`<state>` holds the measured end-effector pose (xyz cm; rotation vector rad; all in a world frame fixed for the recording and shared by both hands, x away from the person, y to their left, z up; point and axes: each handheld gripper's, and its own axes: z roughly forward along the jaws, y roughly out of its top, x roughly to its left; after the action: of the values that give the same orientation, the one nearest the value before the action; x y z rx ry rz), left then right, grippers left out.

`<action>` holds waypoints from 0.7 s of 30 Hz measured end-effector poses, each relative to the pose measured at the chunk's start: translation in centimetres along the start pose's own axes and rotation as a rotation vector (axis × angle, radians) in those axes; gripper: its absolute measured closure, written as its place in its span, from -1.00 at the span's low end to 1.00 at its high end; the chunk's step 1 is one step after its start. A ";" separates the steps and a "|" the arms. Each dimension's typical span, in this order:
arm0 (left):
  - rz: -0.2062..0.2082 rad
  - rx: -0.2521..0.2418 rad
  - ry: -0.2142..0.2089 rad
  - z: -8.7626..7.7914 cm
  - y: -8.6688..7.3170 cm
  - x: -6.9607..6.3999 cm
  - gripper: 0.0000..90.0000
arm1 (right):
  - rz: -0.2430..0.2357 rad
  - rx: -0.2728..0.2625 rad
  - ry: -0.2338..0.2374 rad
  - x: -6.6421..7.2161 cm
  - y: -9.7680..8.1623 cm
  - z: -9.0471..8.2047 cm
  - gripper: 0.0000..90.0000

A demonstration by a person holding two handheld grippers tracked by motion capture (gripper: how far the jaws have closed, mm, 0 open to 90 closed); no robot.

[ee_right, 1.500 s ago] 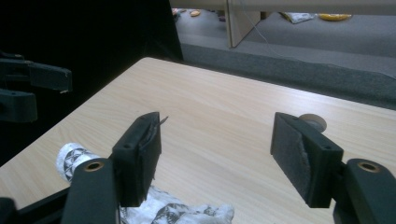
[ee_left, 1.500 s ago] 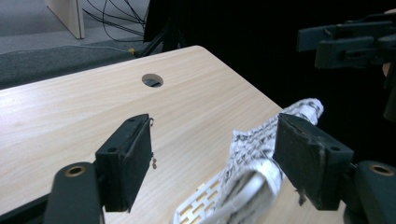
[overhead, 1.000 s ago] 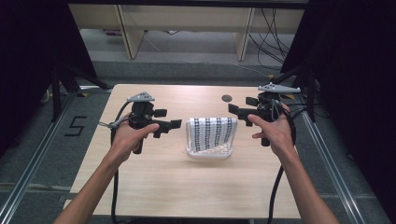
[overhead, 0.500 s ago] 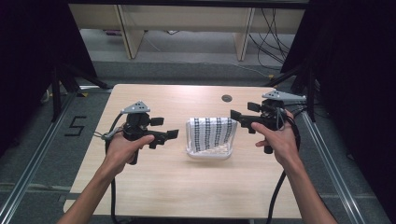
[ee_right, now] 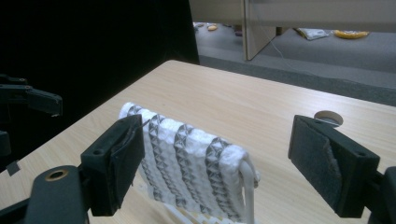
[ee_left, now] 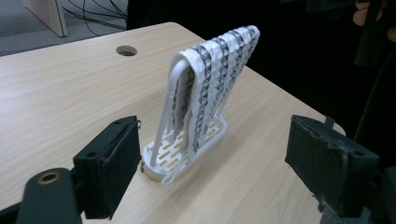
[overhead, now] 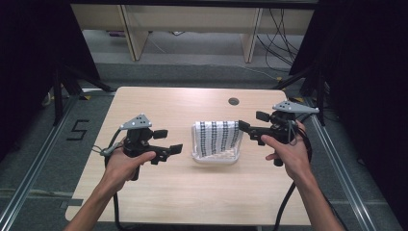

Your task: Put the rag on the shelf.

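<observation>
Looking down from the high view, I see the white-and-black patterned cloth (overhead: 217, 136) draped over a white plastic rack (overhead: 215, 156) mid-desk (overhead: 192, 192), between my left gripper (overhead: 171, 147) and right gripper (overhead: 250, 124). In each gripper view, jaws gape released, cloth ahead, untouched.

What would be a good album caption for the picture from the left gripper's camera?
Open left gripper faces a white cloth with dark woven stripes draped over a white plastic rack on the pale wooden table.

Rack (ee_right: 247, 186) base below frame edge
</observation>
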<state>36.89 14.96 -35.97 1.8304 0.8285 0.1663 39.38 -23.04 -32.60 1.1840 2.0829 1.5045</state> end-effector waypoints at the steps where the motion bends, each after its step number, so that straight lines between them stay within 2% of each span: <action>1: 0.000 -0.007 -0.014 0.0 -0.2 0.0 -0.62 | -0.006 -0.004 0.003 0.0 -0.1 0.0 -0.56; 3: 0.000 0.002 -0.011 -0.1 -0.6 -0.2 -0.62 | 0.011 0.006 -0.001 0.2 -0.4 -0.1 -0.56; 4: -0.001 0.000 -0.013 -0.1 -0.7 -0.2 -0.62 | -0.007 0.000 0.004 0.0 -0.6 -0.1 -0.56; 8: 0.002 0.000 -0.006 -0.4 -1.2 -0.4 -0.62 | 0.016 0.003 0.000 0.2 -0.9 -0.3 -0.56; 10: -0.002 -0.006 -0.015 -0.3 -1.4 -0.4 -0.62 | 0.025 0.005 0.008 0.4 -1.1 -0.4 -0.56; 11: 0.002 -0.002 -0.005 -0.3 -1.5 -0.5 -0.62 | -0.006 -0.008 0.009 0.2 -1.2 -0.4 -0.56; 14: 0.007 -0.003 -0.013 -0.3 -1.8 -0.7 -0.62 | -0.007 -0.001 0.004 0.5 -1.4 -0.7 -0.56; 16: 0.009 0.004 -0.003 -0.3 -1.9 -0.9 -0.62 | -0.006 0.000 0.002 0.6 -1.5 -0.8 -0.56; 17: 0.012 -0.001 -0.006 -0.3 -2.0 -0.9 -0.62 | -0.023 -0.012 0.001 0.6 -1.5 -0.9 -0.56; 18: 0.012 -0.006 -0.009 -0.3 -2.2 -1.1 -0.62 | -0.006 0.001 0.011 0.8 -1.6 -1.0 -0.56; 19: 0.015 -0.001 -0.005 -0.4 -2.3 -1.2 -0.62 | -0.023 -0.003 0.004 0.8 -1.7 -1.1 -0.56; 21: 0.017 -0.007 -0.015 -0.4 -2.4 -1.2 -0.62 | -0.023 -0.009 0.016 1.0 -1.8 -1.1 -0.56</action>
<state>34.69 15.00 -37.53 1.8302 0.8017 0.1659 37.27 -23.14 -33.63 1.1444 2.0906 1.5162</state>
